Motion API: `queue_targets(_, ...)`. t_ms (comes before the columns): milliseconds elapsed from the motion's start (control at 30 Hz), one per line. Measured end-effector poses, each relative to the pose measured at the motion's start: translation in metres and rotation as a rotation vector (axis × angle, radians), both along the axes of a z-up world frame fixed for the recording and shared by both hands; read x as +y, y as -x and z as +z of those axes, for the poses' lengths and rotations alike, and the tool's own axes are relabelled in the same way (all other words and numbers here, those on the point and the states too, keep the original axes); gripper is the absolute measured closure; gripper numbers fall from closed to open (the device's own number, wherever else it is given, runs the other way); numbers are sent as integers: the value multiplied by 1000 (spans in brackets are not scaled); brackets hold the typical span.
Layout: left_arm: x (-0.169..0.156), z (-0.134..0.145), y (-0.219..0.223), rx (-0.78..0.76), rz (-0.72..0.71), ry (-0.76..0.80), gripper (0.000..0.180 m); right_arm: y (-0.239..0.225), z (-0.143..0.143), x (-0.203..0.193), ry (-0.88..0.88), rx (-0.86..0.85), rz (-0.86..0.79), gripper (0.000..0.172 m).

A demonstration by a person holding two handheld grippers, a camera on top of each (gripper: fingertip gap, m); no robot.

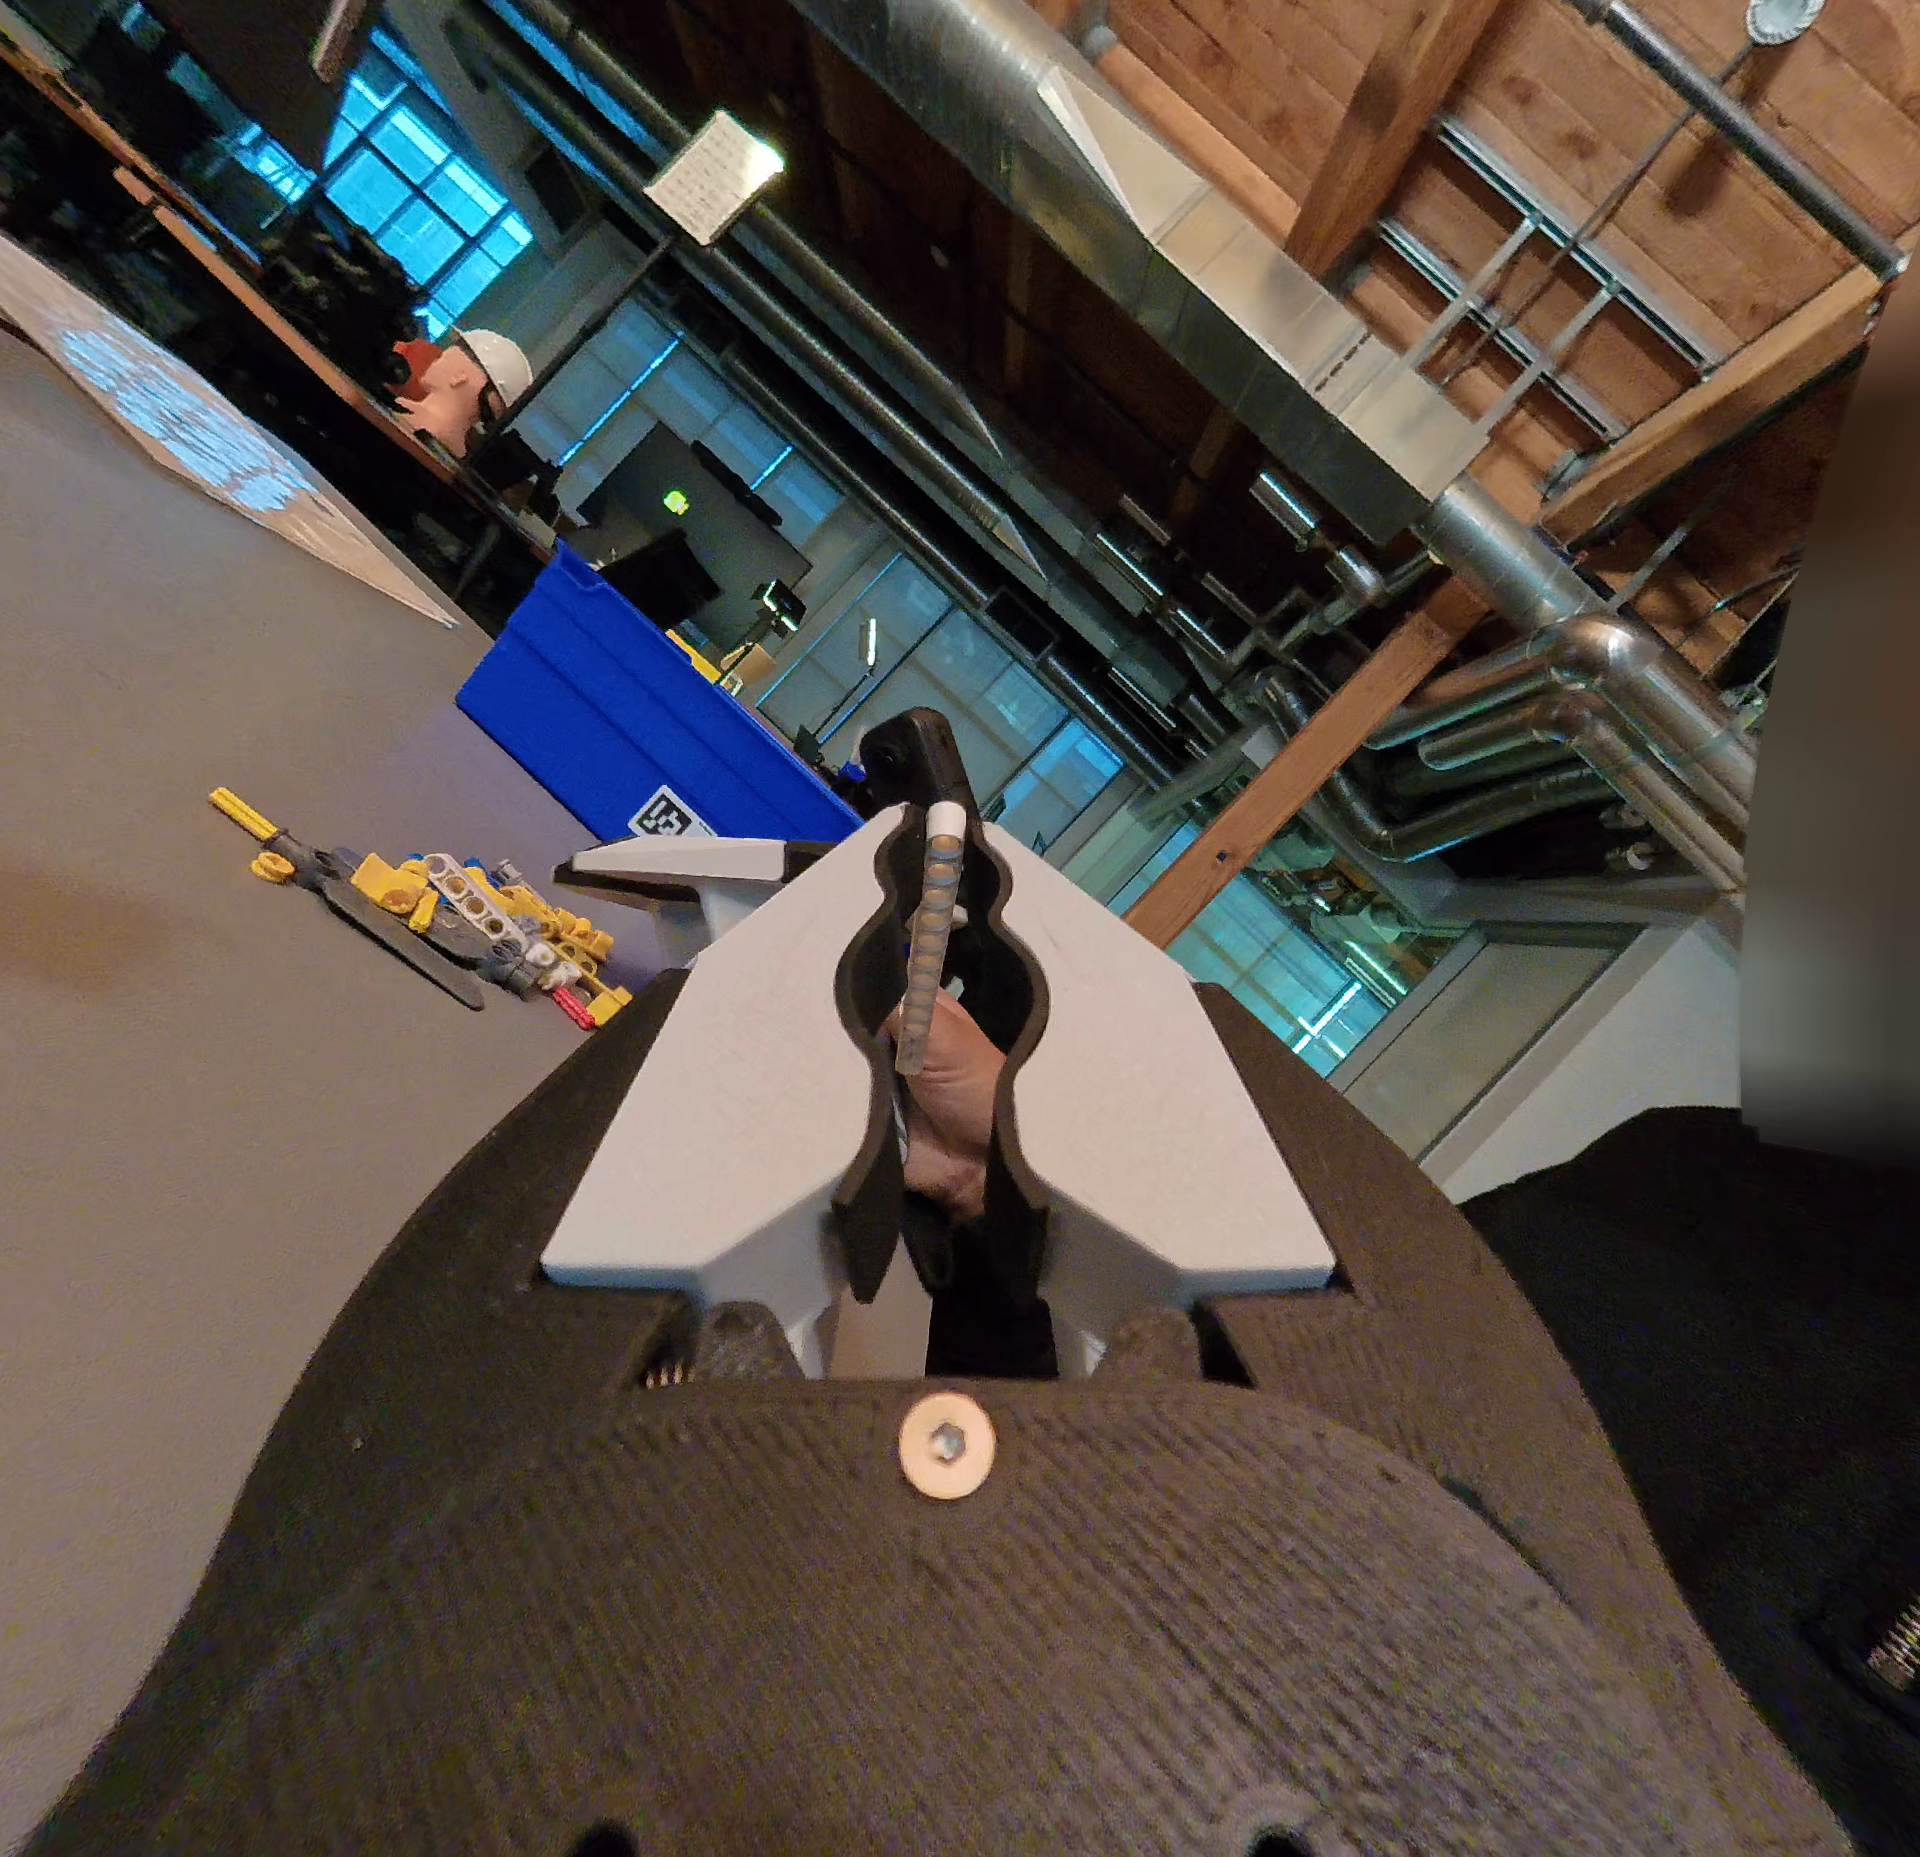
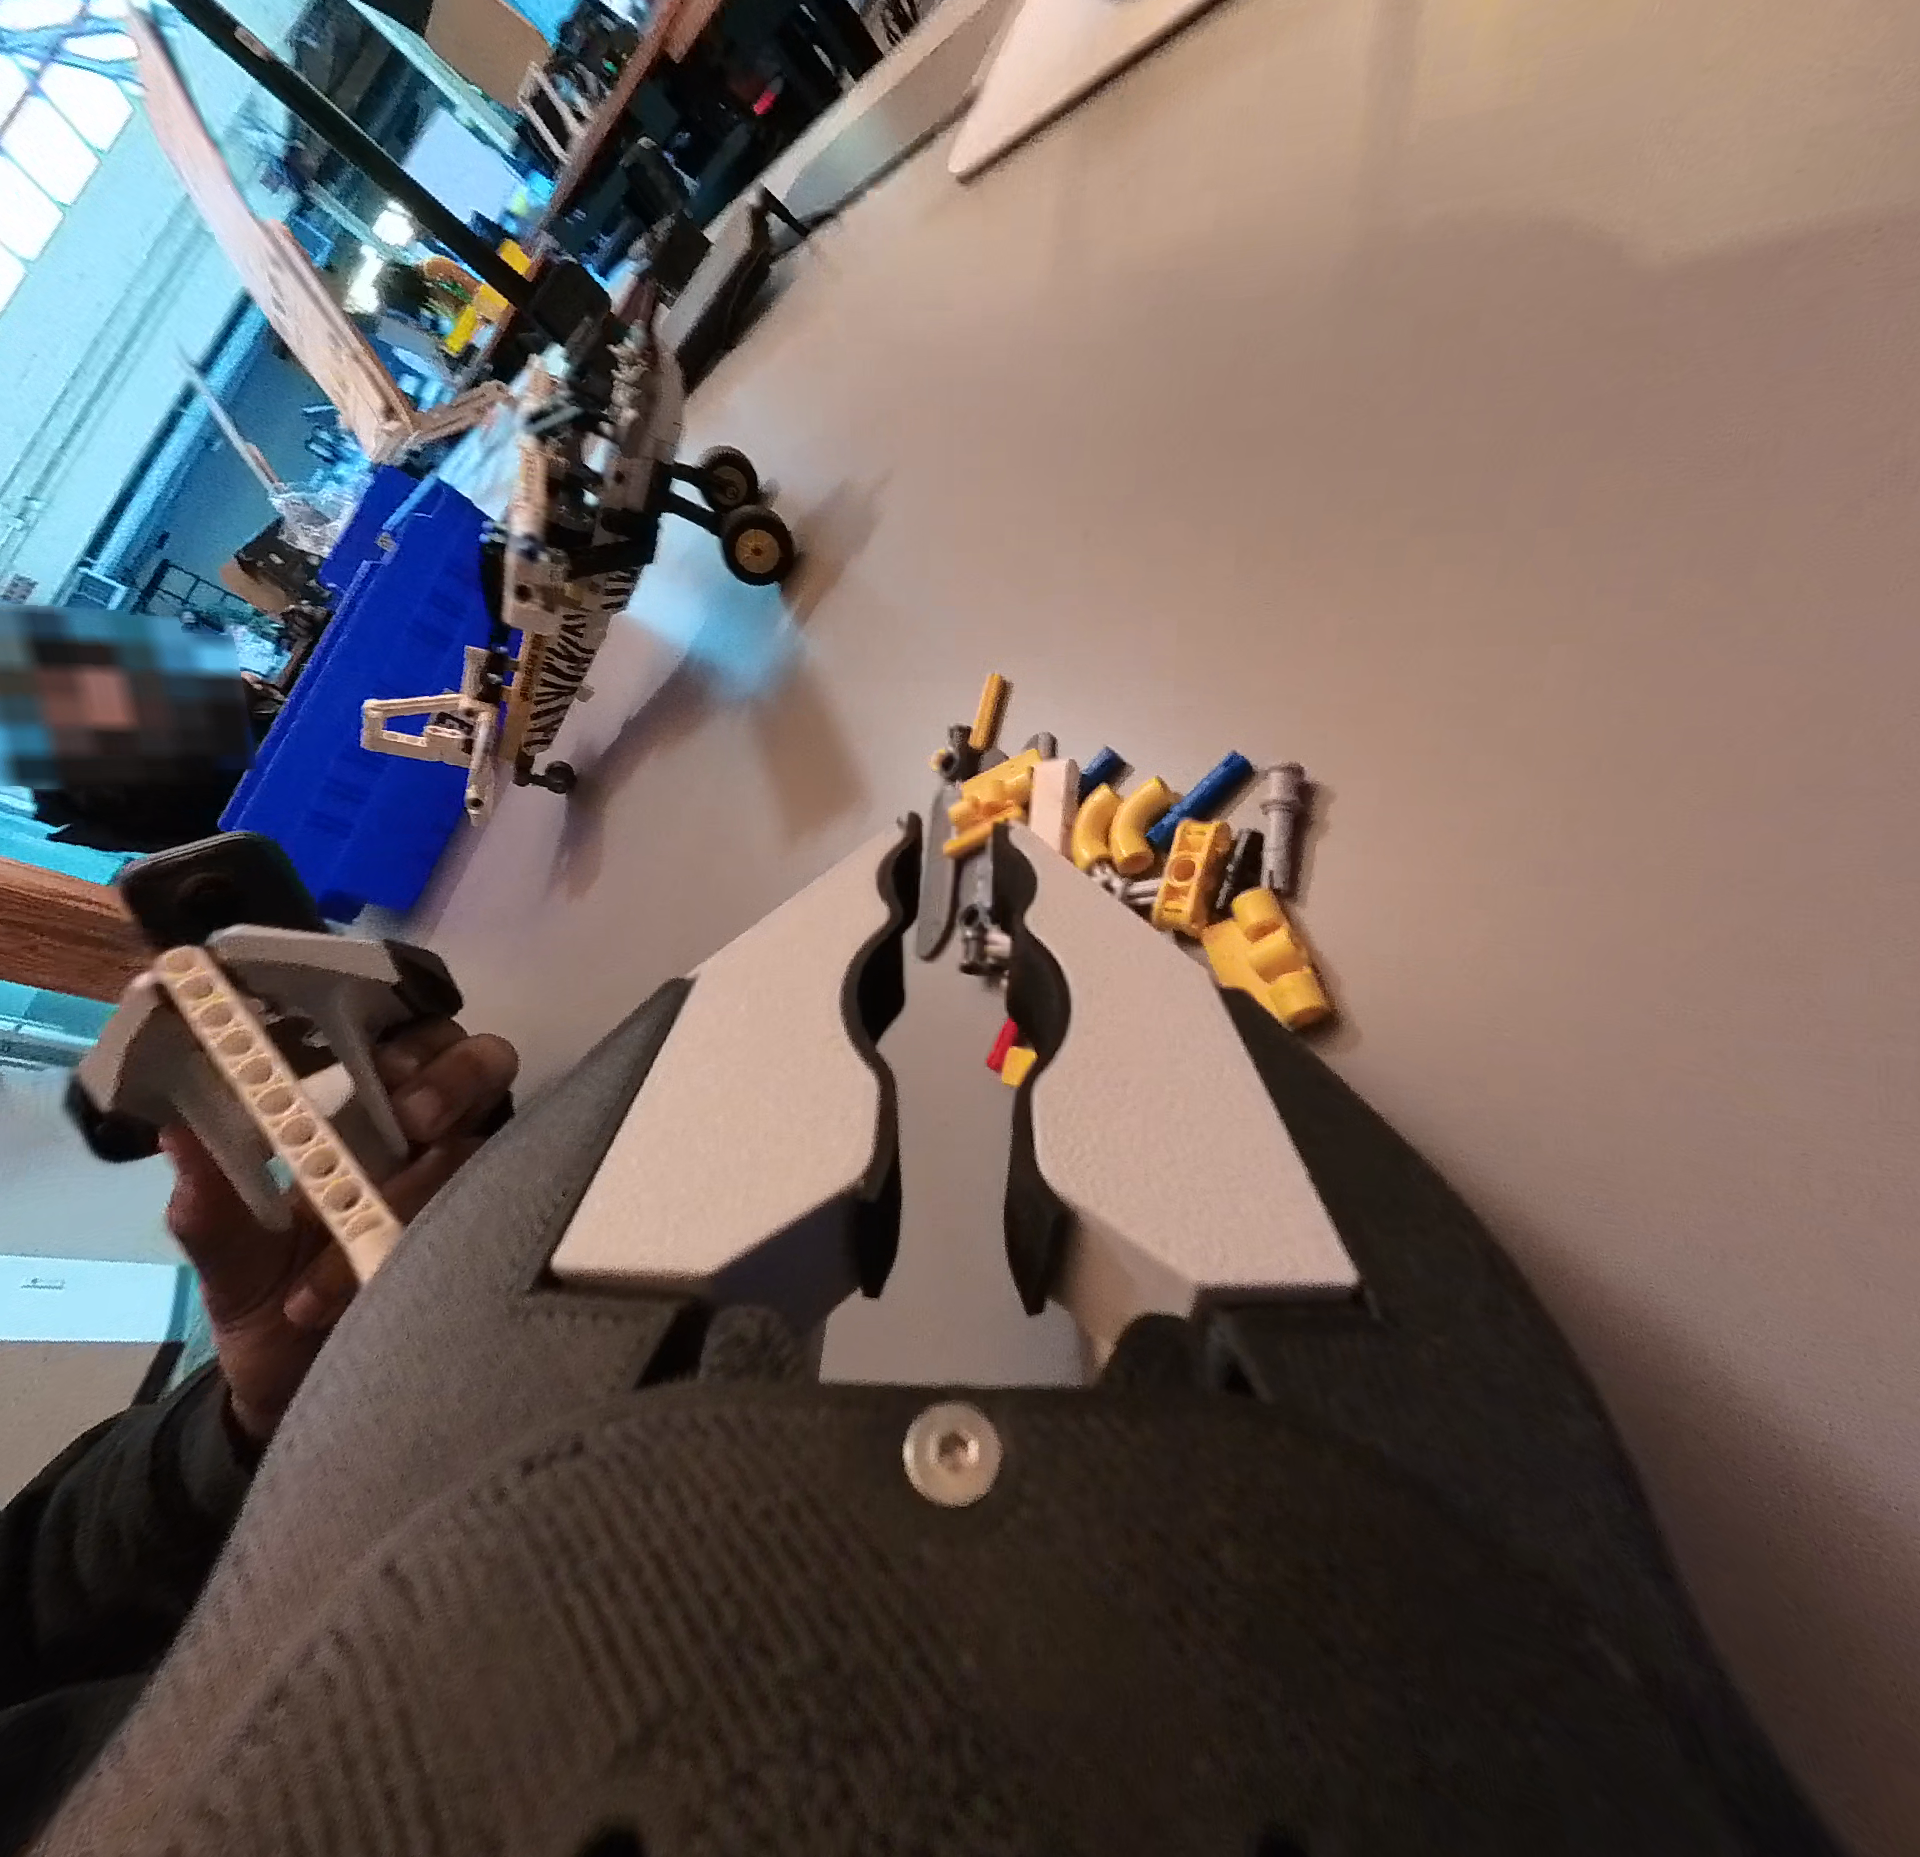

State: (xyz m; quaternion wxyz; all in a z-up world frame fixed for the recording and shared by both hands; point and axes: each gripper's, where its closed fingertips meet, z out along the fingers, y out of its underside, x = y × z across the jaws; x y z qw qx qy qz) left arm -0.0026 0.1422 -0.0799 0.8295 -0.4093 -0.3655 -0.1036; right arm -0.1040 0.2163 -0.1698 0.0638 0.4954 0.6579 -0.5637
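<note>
My left gripper (image 1: pixel 943 822) is shut on a long cream beam with a row of holes (image 1: pixel 928 934), gripped edge-on between the pads and raised off the table. The right wrist view shows the same gripper (image 2: pixel 249 1059) at the left with the beam (image 2: pixel 272 1101) across its fingers. My right gripper (image 2: pixel 956 831) is open and empty, just above a pile of small yellow, blue and grey building pieces (image 2: pixel 1174 851) on the grey table (image 2: pixel 1455 560). A dark grey blade-shaped piece (image 2: pixel 940 893) shows through the gap. The pile also shows in the left wrist view (image 1: pixel 447 908).
A half-built model with zebra stripes and small wheels (image 2: pixel 582 560) stands beyond the pile. Blue bins (image 2: pixel 384 685) (image 1: pixel 623 727) sit at the table's far side. A white mat (image 2: pixel 1091 41) lies at the far end. A person's hand (image 2: pixel 312 1236) holds the left gripper. One gripper's finger ends stand about 15 cm off the other's.
</note>
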Motion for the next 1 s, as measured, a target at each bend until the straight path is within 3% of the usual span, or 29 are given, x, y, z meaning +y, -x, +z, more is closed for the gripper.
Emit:
queue_targets(100, -2, 0, 1, -8, 4, -14, 178, -5, 29, -3, 136, 131, 55, 156)
queue_targets(200, -6, 0, 2, -15, 10, -35, 177, -33, 67, -12, 334, 300, 239, 154)
queue_targets(400, -39, 5, 10, -29, 102, -142, 178, -86, 79, -42, 502, 228, 577, 139)
queue_targets(600, -53, 6, 13, -27, 129, -173, 178, -93, 68, -59, 429, 202, 603, 143)
queue_targets(733, -53, 7, 12, -17, 124, -184, 177, -93, 65, -62, 411, 195, 596, 167)
queue_targets(933, -54, 10, 10, -10, 86, -239, 177, -96, 68, -64, 393, 260, 591, 167)
queue_targets(1000, -48, 11, 9, -10, 42, -241, 164, -95, 71, -64, 395, 282, 575, 167)
